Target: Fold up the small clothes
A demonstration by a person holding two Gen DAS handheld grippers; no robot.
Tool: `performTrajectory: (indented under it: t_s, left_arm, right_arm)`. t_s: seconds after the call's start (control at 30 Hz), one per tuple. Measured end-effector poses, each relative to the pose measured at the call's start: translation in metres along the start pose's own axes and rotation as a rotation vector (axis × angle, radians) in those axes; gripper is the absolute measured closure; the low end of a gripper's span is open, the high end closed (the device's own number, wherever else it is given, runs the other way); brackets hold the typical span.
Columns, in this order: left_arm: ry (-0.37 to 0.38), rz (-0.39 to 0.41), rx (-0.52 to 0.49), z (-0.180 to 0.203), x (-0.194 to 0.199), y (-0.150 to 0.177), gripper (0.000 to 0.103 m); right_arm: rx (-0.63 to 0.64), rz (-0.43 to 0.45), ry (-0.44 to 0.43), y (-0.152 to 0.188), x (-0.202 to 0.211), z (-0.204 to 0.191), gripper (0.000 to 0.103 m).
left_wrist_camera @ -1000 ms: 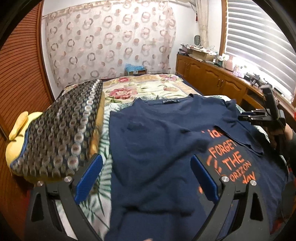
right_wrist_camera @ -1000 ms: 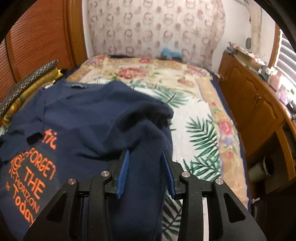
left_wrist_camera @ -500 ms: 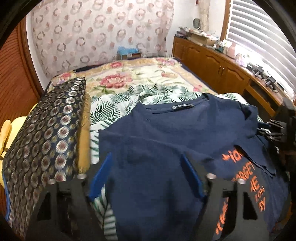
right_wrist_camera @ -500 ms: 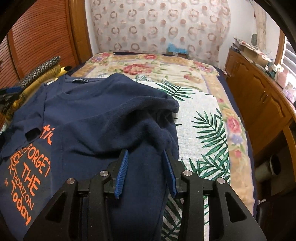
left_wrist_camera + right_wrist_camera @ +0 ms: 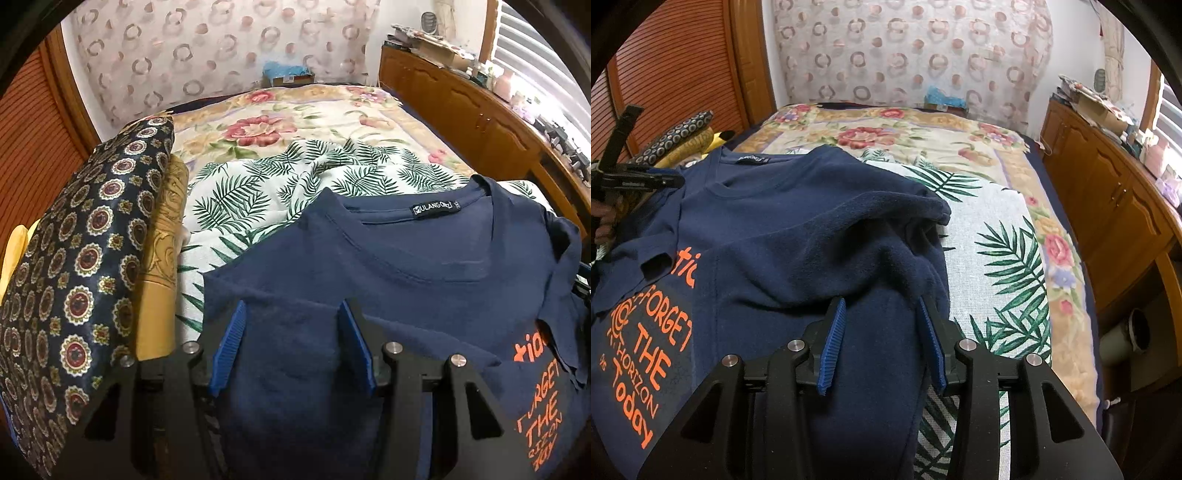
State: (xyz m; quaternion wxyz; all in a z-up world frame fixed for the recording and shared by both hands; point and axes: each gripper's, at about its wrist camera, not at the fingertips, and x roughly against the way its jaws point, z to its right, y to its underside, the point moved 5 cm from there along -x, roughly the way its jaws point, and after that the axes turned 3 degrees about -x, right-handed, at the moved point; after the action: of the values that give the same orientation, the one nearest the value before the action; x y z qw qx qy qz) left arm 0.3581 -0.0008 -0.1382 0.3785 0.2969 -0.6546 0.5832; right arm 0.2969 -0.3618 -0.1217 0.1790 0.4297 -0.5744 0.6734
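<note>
A navy T-shirt (image 5: 424, 258) with orange lettering lies on the bed, collar toward the far end, both sleeves folded inward. My left gripper (image 5: 291, 308) hangs low over the shirt's left sleeve. Its jaws are closing with a fold of navy cloth between them, and the pads (image 5: 229, 347) stand apart from it. In the right wrist view the T-shirt (image 5: 794, 221) bunches up toward my right gripper (image 5: 881, 301), which sits over the shirt's right side. Its jaws are partly apart with cloth lying between them. The left gripper (image 5: 670, 181) shows there beside the left shoulder.
A dark patterned cushion (image 5: 85, 258) over a gold one (image 5: 162, 277) lies along the bed's left side. The leaf-and-flower bedspread (image 5: 258, 192) stretches beyond the shirt. A wooden cabinet (image 5: 1108, 206) runs along the right, and a slatted wooden door (image 5: 676, 74) stands at left.
My left gripper has moved forward and down toward the shirt's left sleeve, and its jaws have narrowed around the cloth. The right gripper has stayed in place.
</note>
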Motion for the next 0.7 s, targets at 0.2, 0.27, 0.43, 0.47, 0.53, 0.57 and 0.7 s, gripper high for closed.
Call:
performTrajectory:
  t_s: [0.2,0.27,0.43,0.47,0.53,0.57,0.7]
  left_arm:
    - [0.0,0.013,-0.008,0.001,-0.003,0.002,0.063]
    - [0.012,0.019,-0.009,0.002,-0.003,0.001,0.077]
    - [0.011,0.02,-0.042,0.001,0.004,0.002,0.1]
    - [0.01,0.034,-0.042,0.0,0.01,0.002,0.1]
    - [-0.002,0.082,-0.048,-0.002,0.029,-0.001,0.1]
    - [-0.004,0.104,-0.044,-0.004,0.037,-0.003,0.1]
    - [-0.035,0.199,-0.03,-0.02,0.075,-0.018,0.1]
  right_arm:
    - [0.0,0.0,0.0,0.0,0.0,0.0,0.062]
    - [0.001,0.0,0.001,0.0,0.0,-0.002,0.062]
    - [0.001,0.0,0.001,0.0,0.0,-0.001,0.062]
    - [0.001,0.001,0.002,0.0,0.0,-0.001,0.062]
    - [0.001,0.0,0.002,0.0,0.0,0.0,0.061]
    - [0.001,0.0,0.001,0.0,0.0,0.0,0.062]
    - [0.002,0.0,0.002,0.0,0.0,0.0,0.061]
